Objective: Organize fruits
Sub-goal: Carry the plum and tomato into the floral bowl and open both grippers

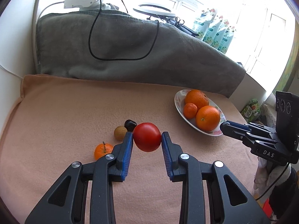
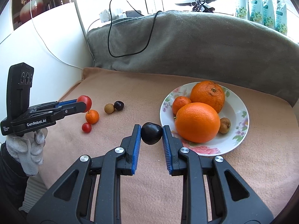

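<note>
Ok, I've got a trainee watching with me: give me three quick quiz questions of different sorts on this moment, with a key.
1. True or false: the left gripper is shut on a red tomato.
2. Multiple choice: the right gripper holds A) an orange, B) a dark plum-like fruit, C) nothing.
3. How many pieces of fruit lie on the floral plate in the right wrist view?

Key:
1. True; both blue pads press on it.
2. B.
3. Four: two large oranges, a small mandarin and a small brown fruit.
</note>
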